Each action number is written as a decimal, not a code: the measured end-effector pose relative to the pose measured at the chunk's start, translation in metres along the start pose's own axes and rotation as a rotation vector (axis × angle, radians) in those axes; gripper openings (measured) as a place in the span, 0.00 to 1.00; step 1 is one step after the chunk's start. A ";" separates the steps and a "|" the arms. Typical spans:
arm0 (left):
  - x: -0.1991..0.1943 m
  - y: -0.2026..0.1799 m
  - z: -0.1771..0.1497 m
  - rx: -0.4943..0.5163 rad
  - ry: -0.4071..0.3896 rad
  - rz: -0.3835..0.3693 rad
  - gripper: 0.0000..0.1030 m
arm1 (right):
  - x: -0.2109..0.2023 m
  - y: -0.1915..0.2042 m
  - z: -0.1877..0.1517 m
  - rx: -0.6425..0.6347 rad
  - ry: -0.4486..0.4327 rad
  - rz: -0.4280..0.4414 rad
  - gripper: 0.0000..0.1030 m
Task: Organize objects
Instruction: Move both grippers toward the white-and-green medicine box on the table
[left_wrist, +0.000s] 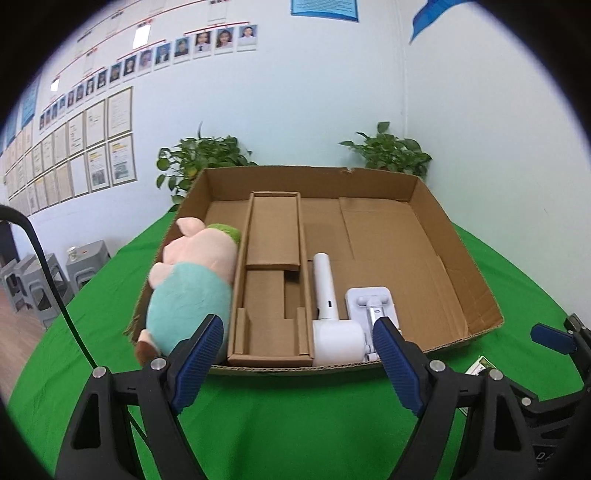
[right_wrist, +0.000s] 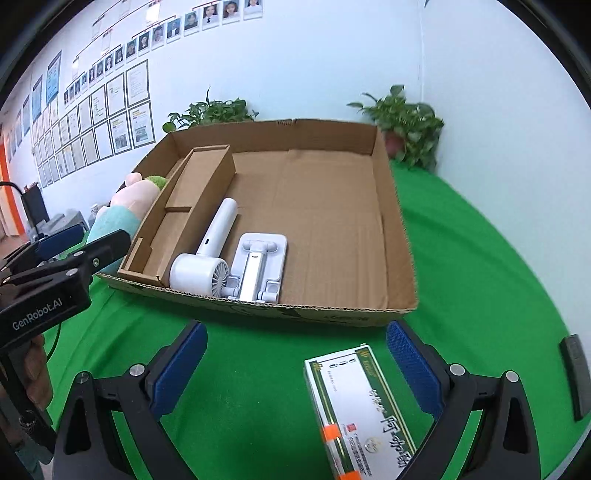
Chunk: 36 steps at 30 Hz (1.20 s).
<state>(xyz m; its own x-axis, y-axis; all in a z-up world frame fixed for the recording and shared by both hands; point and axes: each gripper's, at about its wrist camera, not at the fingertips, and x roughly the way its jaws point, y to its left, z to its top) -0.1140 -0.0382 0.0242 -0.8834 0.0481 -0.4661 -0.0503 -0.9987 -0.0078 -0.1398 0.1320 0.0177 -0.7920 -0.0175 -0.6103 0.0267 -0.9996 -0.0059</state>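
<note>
A shallow cardboard tray (left_wrist: 458, 266) sits on the green tabletop (left_wrist: 280, 417), its open side up. Seen from the left wrist, a long cardboard insert (left_wrist: 271, 295) lies inside it, running from 6 towards 12 o'clock. At the insert's 9 o'clock side a stuffed pig (left_wrist: 188, 291) in a teal shirt leans over the tray's left wall. At the insert's 3 o'clock side lies a white handheld fan (left_wrist: 328, 314), its handle pointing to 12 o'clock, and just beside that, further towards 3 o'clock, a white folding phone stand (left_wrist: 369, 301). The rest of the tray floor towards 3 o'clock is bare cardboard.

The left hand-held gripper (left_wrist: 297, 354) hovers over the tray's near wall with its blue pads spread wide and nothing between them.

The right hand-held gripper (right_wrist: 295, 373) is over the tabletop at the tray's 6 o'clock side, jaws also spread wide. A green-and-white box (right_wrist: 360, 413) with orange tape lies flat on the tabletop in the right half of the gap; neither pad touches it. A dark flat object (right_wrist: 576, 373) lies at the 3 o'clock edge of the right wrist view. Two potted plants (left_wrist: 391, 151) stand behind the tray against the wall.
</note>
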 end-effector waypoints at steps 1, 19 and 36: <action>-0.003 0.001 -0.001 -0.002 -0.008 0.008 0.81 | -0.002 0.001 0.000 -0.006 -0.005 -0.002 0.96; -0.008 -0.007 -0.010 0.031 -0.019 0.007 0.81 | -0.004 0.006 -0.013 -0.017 -0.013 0.010 0.96; -0.007 -0.009 -0.024 0.041 0.026 0.008 0.81 | -0.004 0.013 -0.021 -0.046 -0.001 0.037 0.96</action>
<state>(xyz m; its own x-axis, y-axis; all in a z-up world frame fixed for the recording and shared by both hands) -0.0962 -0.0296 0.0067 -0.8717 0.0387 -0.4885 -0.0625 -0.9975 0.0324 -0.1236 0.1191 0.0035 -0.7903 -0.0541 -0.6103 0.0837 -0.9963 -0.0201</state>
